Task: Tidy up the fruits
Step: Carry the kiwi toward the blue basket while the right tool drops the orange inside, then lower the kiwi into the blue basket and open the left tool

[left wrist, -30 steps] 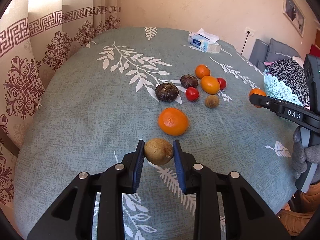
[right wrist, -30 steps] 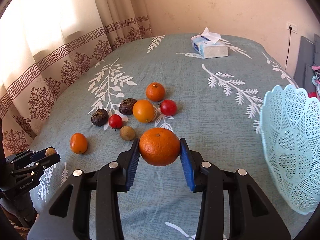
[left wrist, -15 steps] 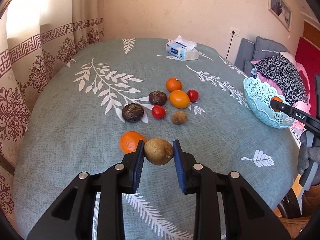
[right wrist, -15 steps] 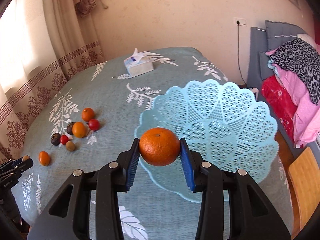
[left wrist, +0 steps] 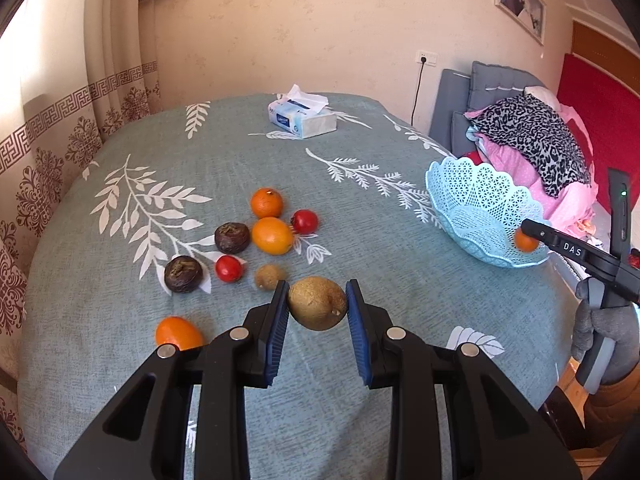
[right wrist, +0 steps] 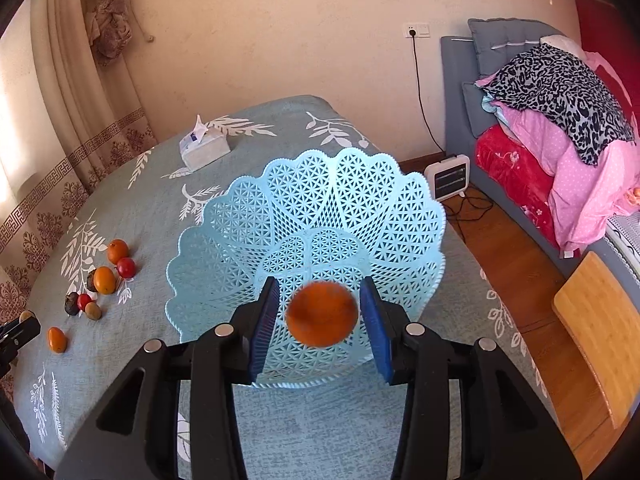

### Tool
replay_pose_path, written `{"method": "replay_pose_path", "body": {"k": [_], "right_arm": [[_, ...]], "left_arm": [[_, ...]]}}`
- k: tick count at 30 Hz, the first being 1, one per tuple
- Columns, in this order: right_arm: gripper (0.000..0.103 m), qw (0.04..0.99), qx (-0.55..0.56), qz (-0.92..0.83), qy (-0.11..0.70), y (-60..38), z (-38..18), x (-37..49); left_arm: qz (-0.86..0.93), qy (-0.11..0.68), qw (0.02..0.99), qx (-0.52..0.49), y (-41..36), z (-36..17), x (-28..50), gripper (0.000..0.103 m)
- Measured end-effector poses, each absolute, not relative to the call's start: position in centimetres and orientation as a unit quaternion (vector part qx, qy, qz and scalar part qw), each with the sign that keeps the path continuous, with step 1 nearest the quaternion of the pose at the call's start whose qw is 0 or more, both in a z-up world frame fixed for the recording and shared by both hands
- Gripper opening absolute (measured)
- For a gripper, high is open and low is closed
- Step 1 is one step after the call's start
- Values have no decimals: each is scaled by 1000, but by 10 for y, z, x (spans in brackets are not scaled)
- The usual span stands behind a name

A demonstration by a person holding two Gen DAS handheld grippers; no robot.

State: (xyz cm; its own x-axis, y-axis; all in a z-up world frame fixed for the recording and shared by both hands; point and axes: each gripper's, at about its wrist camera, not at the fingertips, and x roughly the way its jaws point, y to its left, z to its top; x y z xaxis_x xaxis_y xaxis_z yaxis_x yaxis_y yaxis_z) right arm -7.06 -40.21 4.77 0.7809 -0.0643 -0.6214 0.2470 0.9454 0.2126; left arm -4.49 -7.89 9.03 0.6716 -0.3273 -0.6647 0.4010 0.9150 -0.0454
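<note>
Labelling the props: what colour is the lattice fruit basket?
Light blue, an openwork plastic basket with a scalloped rim; the right wrist view shows it best.

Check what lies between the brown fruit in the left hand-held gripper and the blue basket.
Left wrist view: only bare tablecloth lies between the brown fruit and the blue basket; no other fruit sits there.

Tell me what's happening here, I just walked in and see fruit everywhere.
A person is moving fruit from the table into the blue basket. The right gripper is opening over it, and its orange is free of the pads. The left gripper is shut on a brown fruit. Several fruits remain on the tablecloth.
</note>
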Motion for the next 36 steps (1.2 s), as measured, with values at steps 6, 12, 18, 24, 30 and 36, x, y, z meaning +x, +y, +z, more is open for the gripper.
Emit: {"method": "replay_pose_path", "body": {"k": [6, 12, 18, 24, 30, 36], "right_arm": [[46, 938, 153, -99, 296, -410, 53, -82], [46, 944, 145, -117, 271, -414, 59, -91], [46, 946, 157, -124, 256, -421, 62, -97], [46, 944, 166, -123, 256, -425, 59, -98], [46, 943, 172, -120, 258, -425, 57, -96], [46, 942, 176, -118, 260, -424, 55, -95]], "left_arm": [[-233, 339, 909, 65, -113, 101, -42, 29], [-268, 332, 901, 73, -146, 106, -38, 29], [-304, 335, 888, 79, -182, 103, -30, 29], [-337, 346, 871, 88, -217, 94, -20, 29], [-362, 351, 858, 97, -246, 86, -16, 29], [-369, 359, 851, 99, -260, 80, -12, 61]]}}
